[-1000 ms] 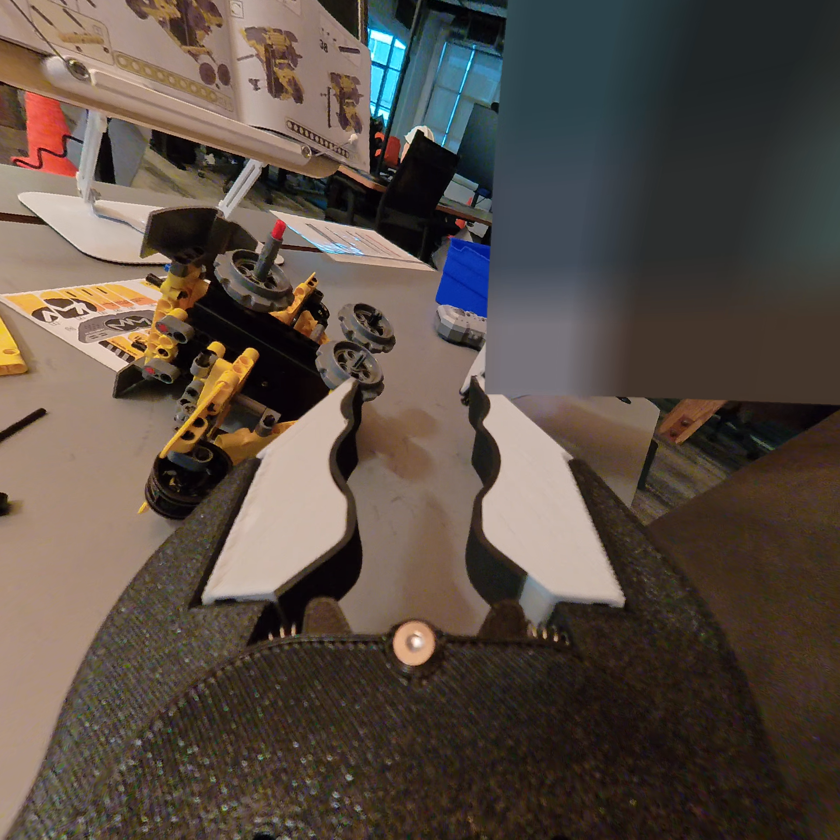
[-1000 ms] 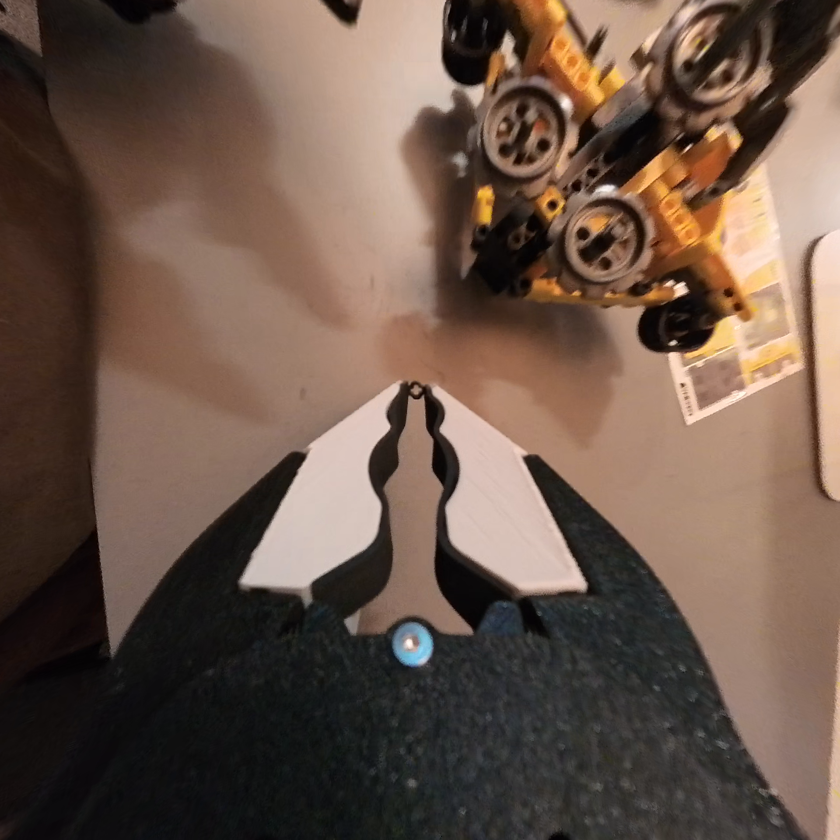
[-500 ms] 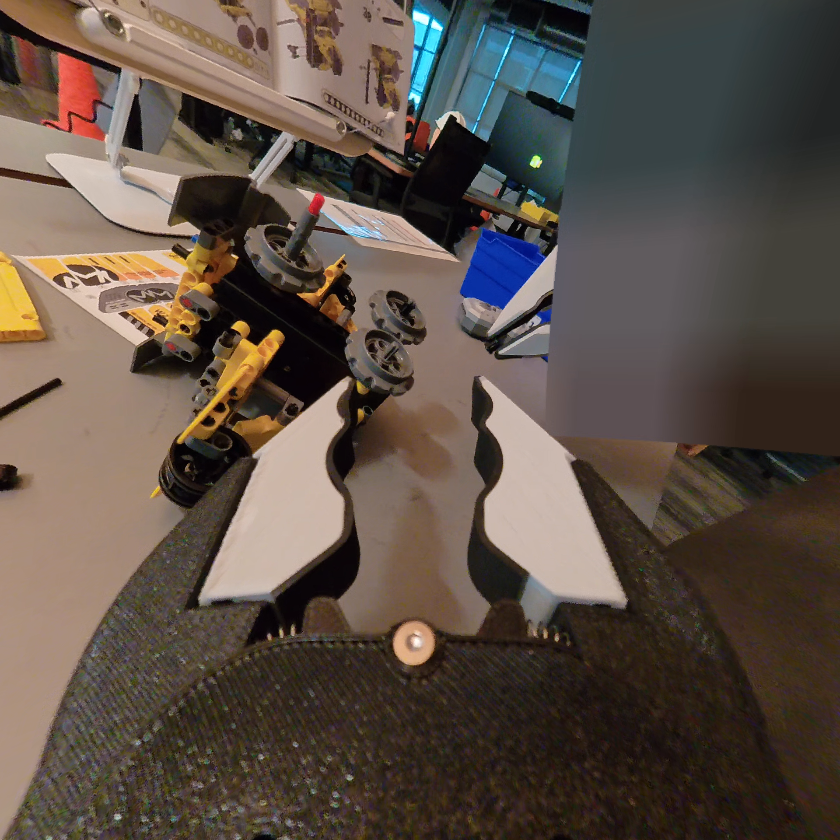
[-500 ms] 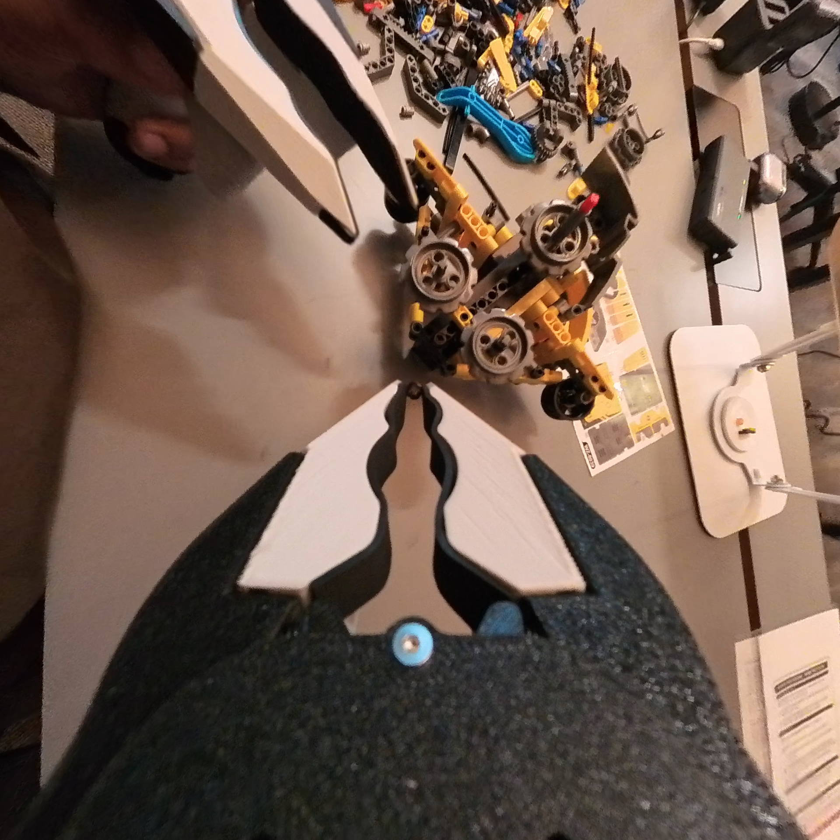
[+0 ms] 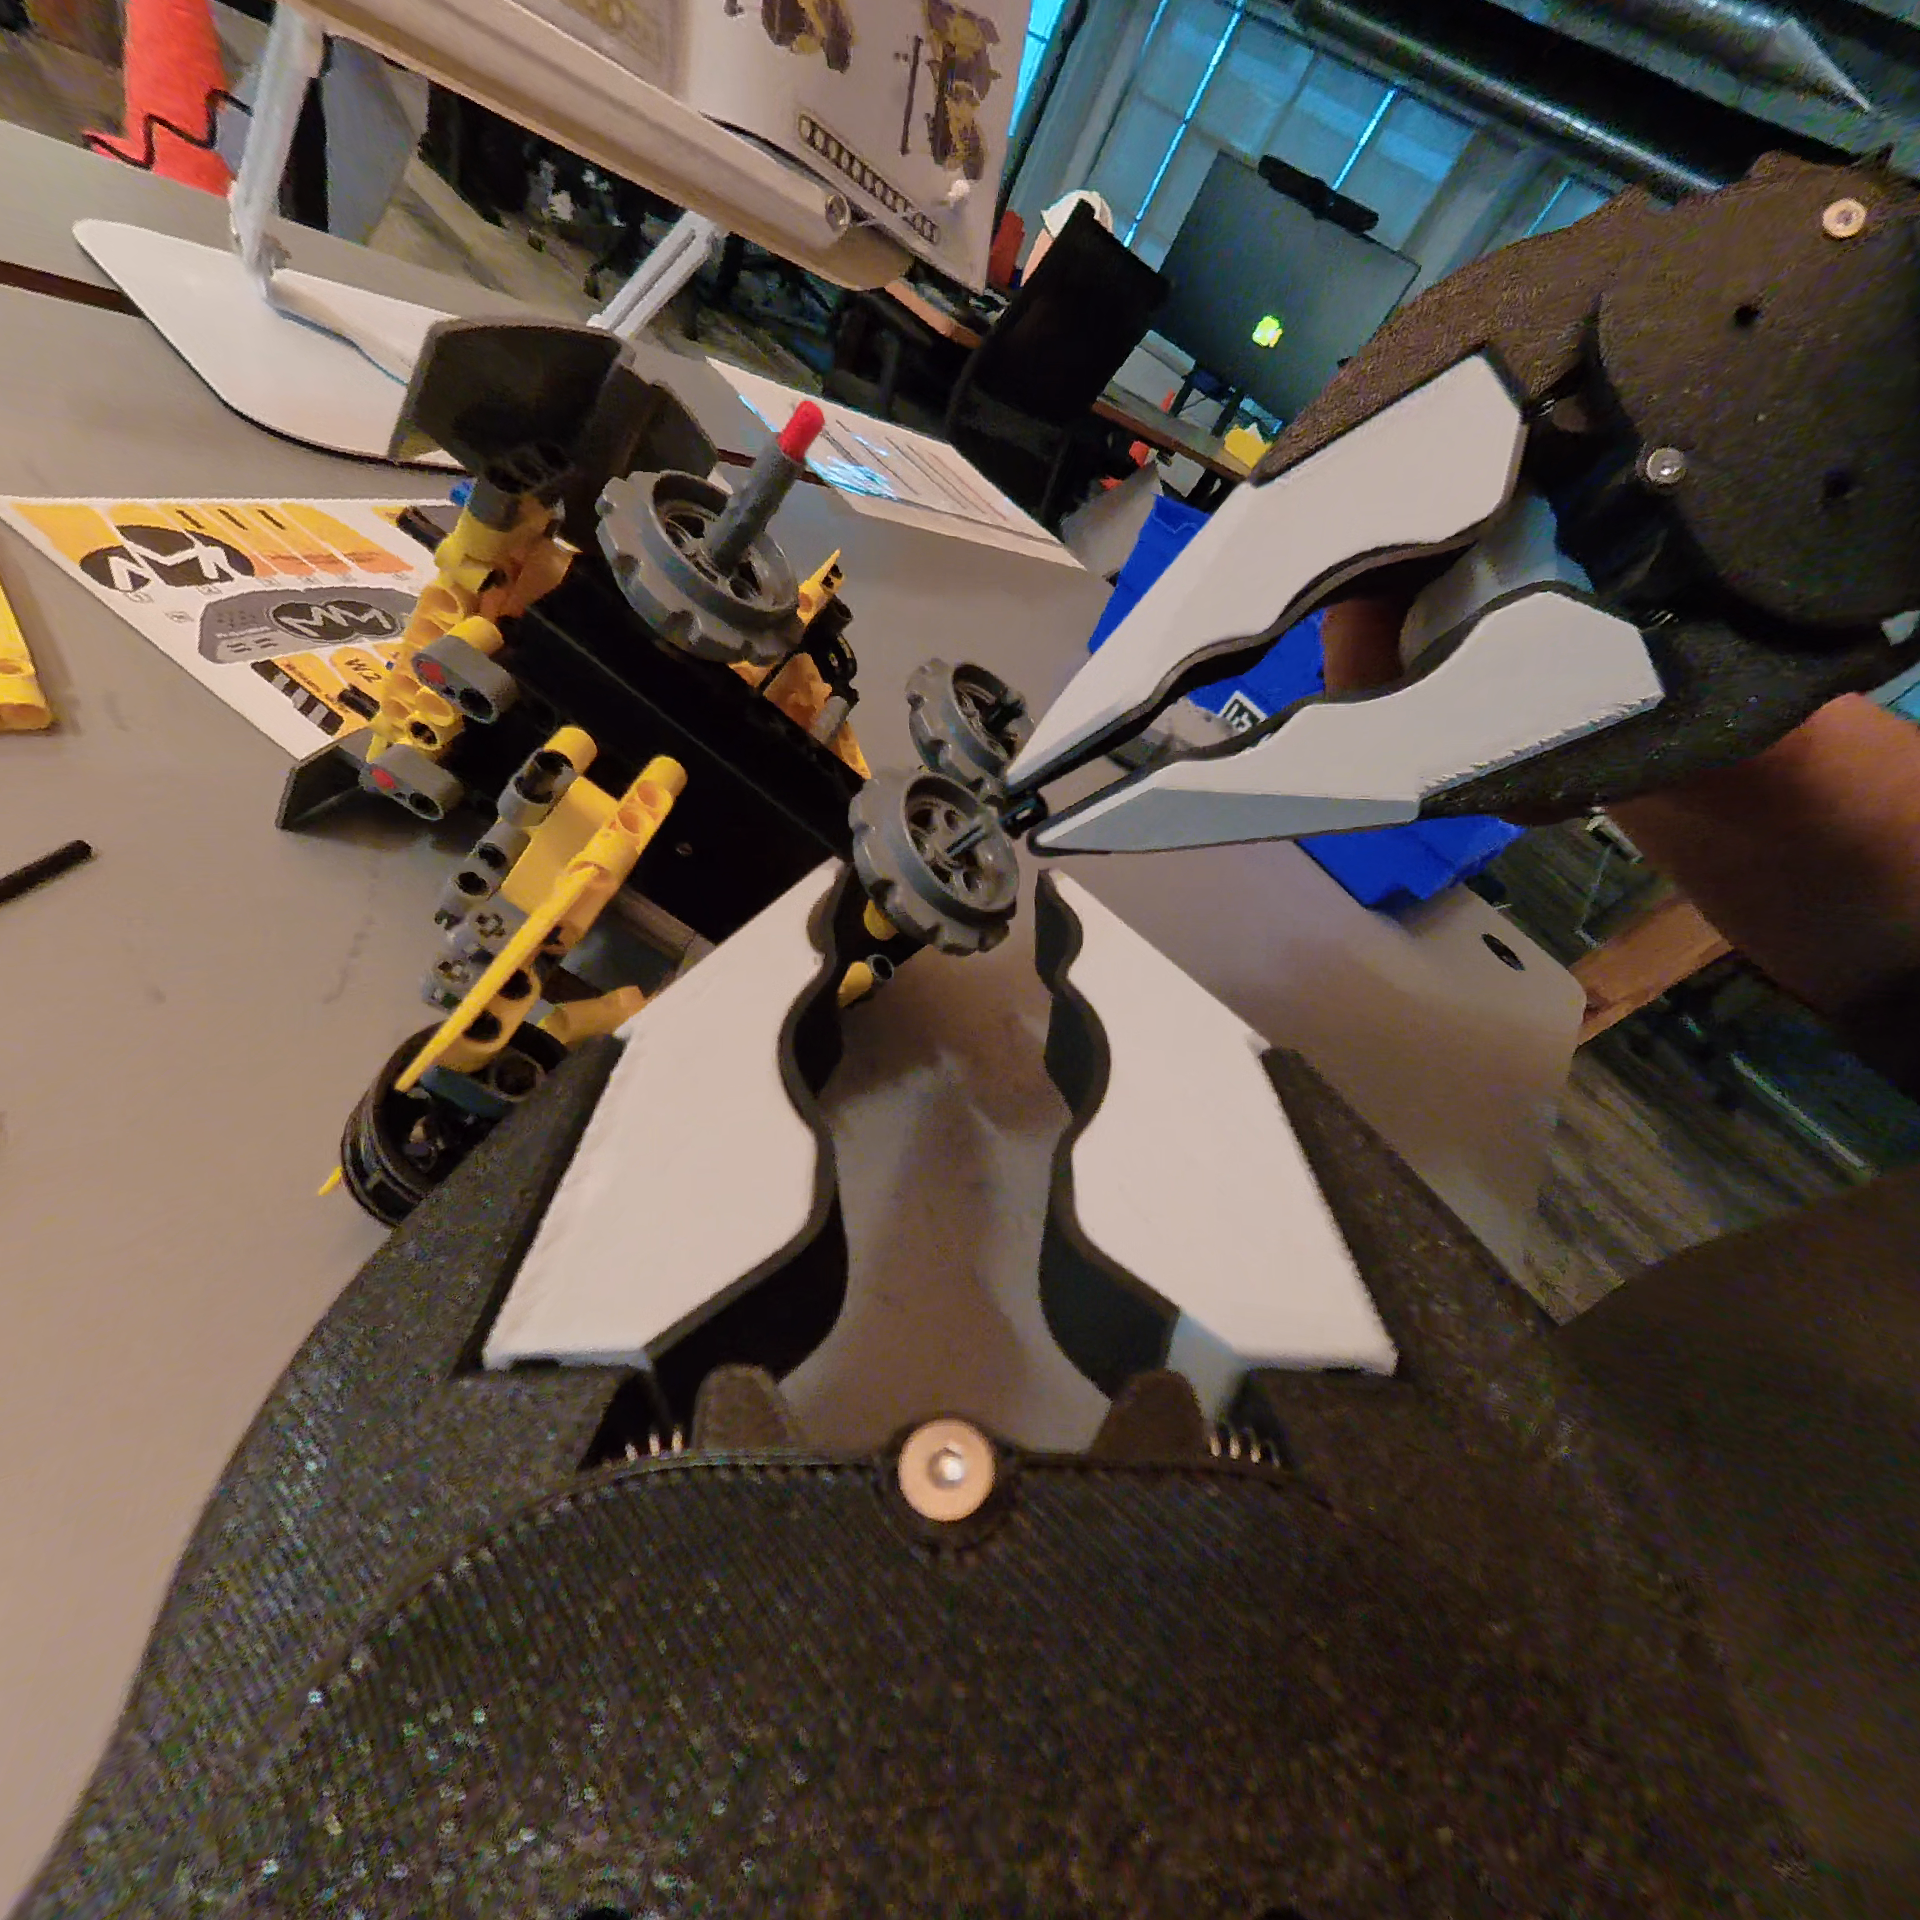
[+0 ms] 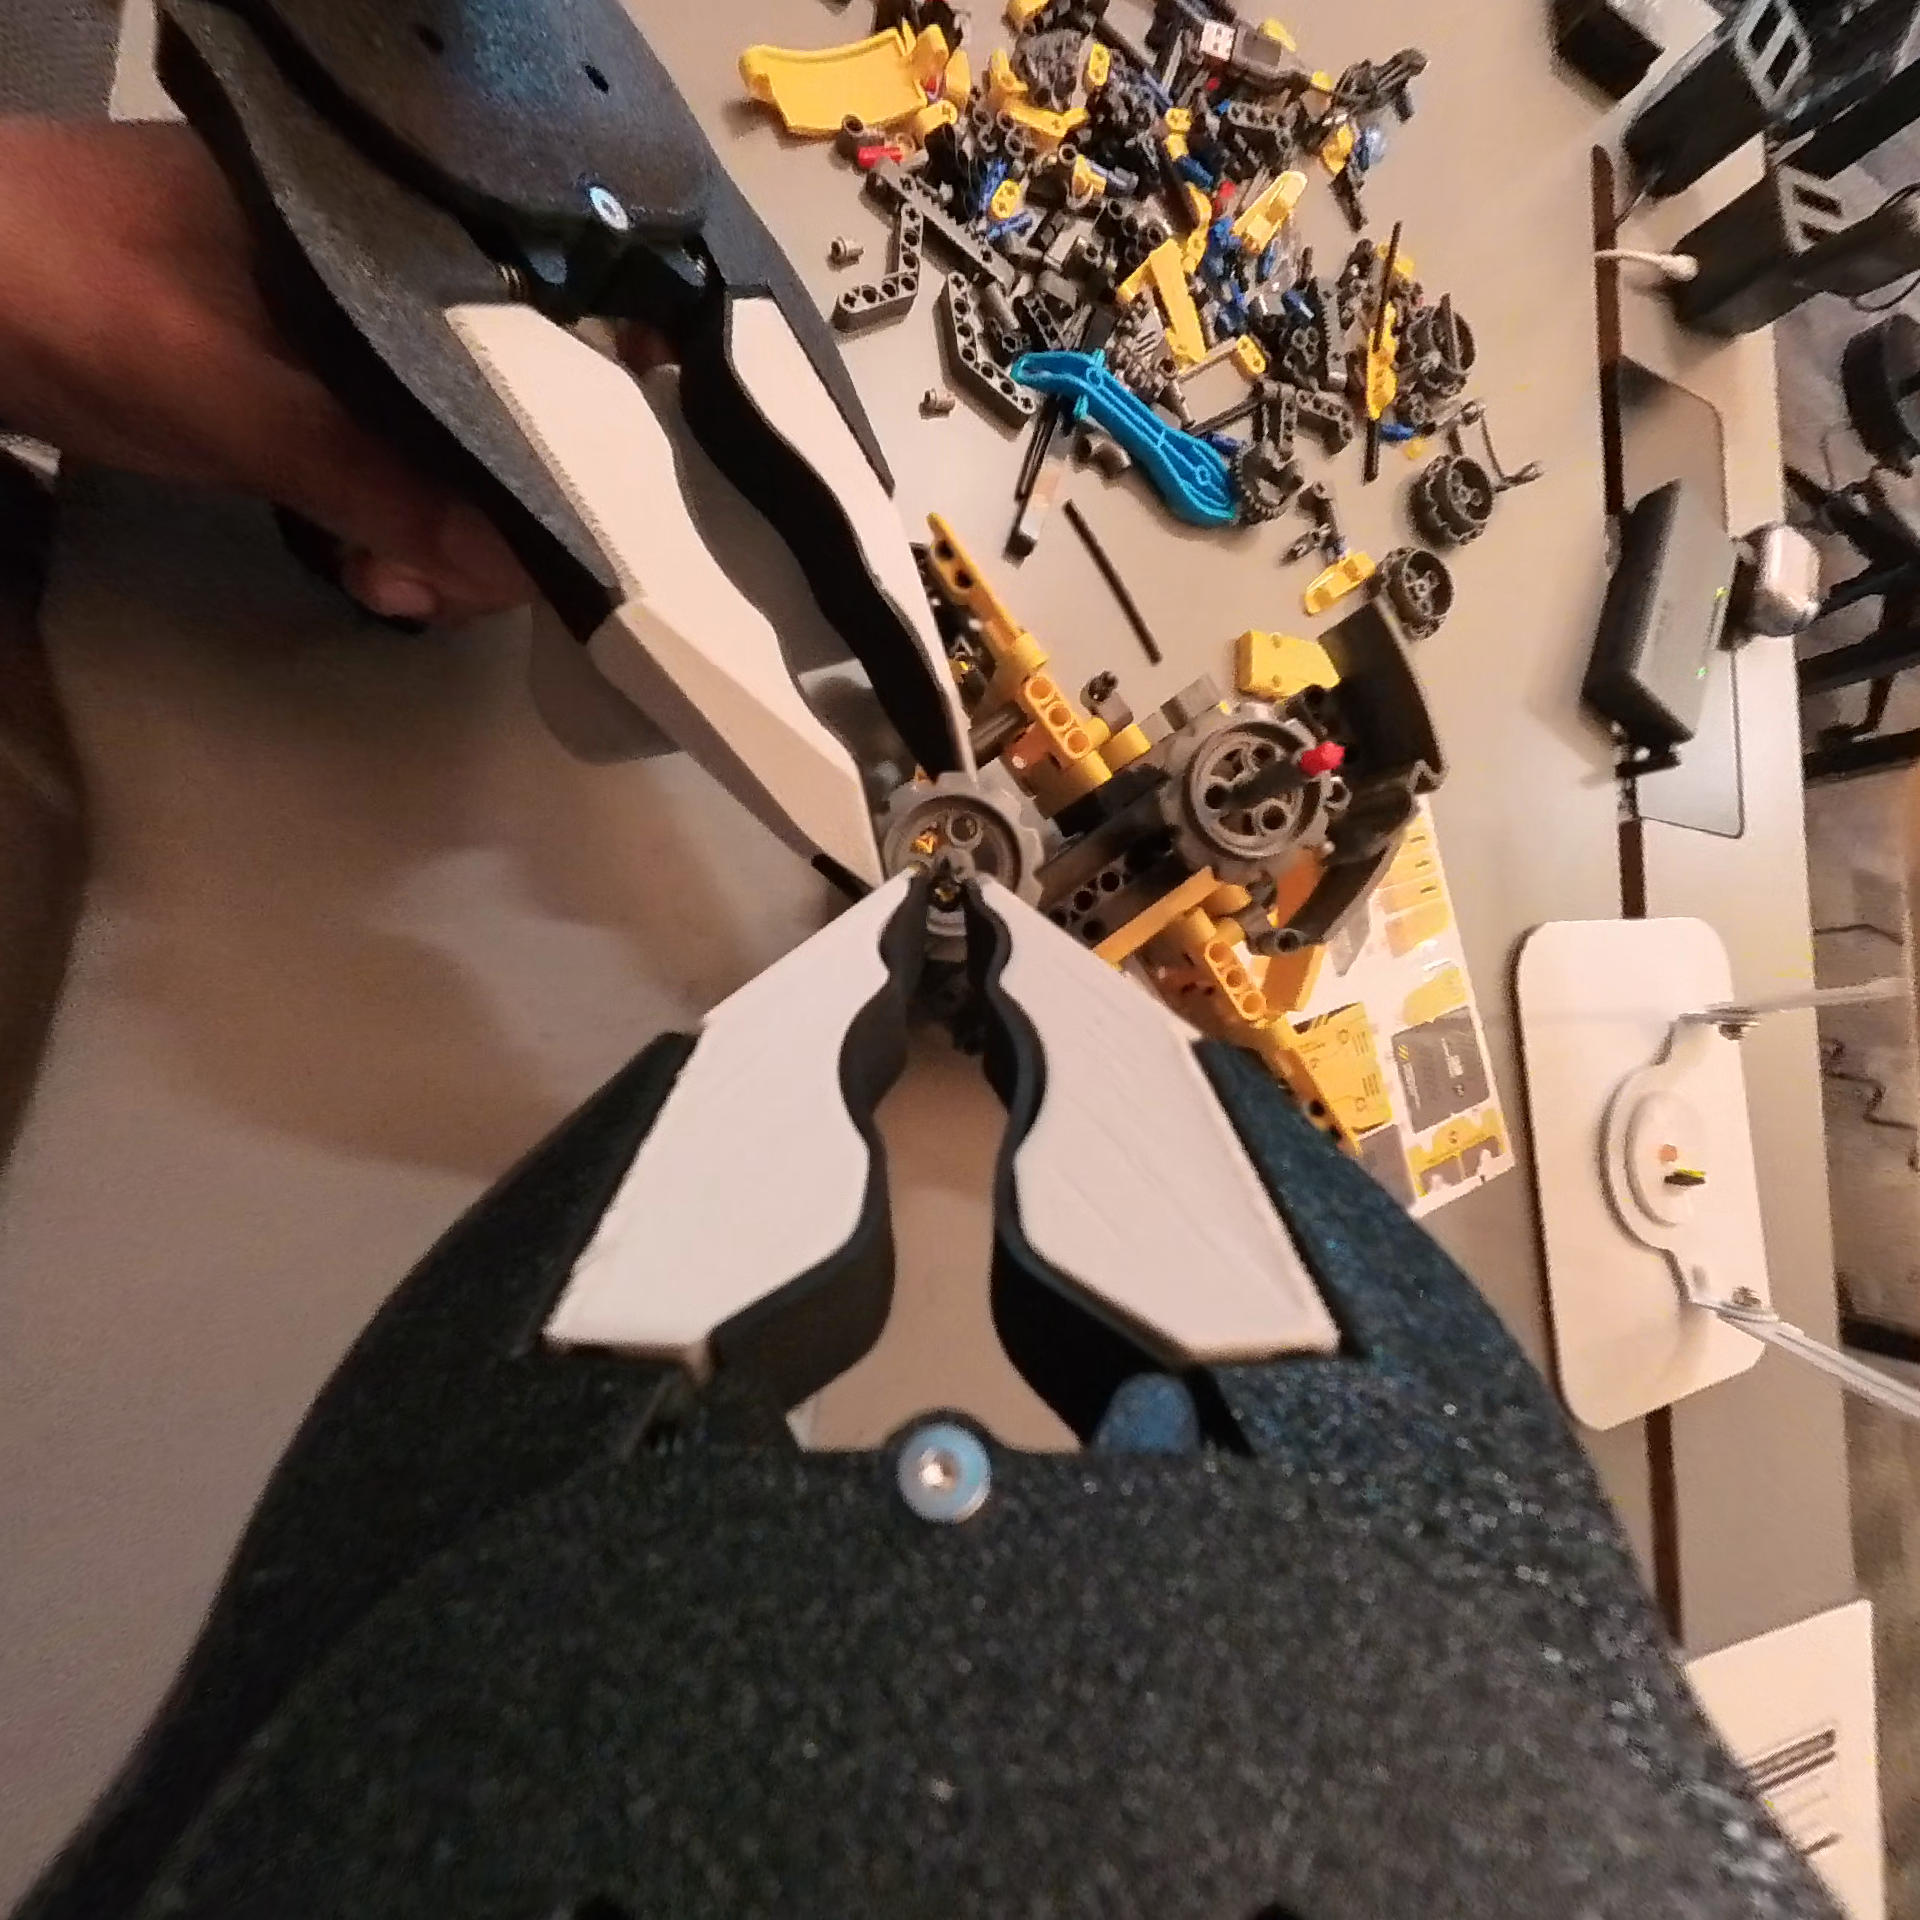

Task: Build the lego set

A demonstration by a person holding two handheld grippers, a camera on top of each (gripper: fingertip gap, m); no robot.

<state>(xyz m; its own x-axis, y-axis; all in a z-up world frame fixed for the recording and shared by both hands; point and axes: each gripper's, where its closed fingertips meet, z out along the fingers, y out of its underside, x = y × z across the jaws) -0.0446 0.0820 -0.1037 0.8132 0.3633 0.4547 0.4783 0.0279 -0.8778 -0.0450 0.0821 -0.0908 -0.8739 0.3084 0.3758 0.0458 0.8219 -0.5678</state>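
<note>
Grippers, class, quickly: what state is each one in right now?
Left gripper: open, holding nothing, its tips either side of a grey wheel on the model.
Right gripper: shut on a small black pin at that wheel's hub.

1. In the left wrist view we look low across the grey table (image 5: 156, 1039), forward along our left gripper (image 5: 935, 883), close to the yellow and black model (image 5: 623, 727).
2. In the right wrist view we look steeply down from above along our right gripper (image 6: 940, 883).
3. Both views share the model, its grey wheel (image 6: 956, 831) and the opposite gripper.
</note>
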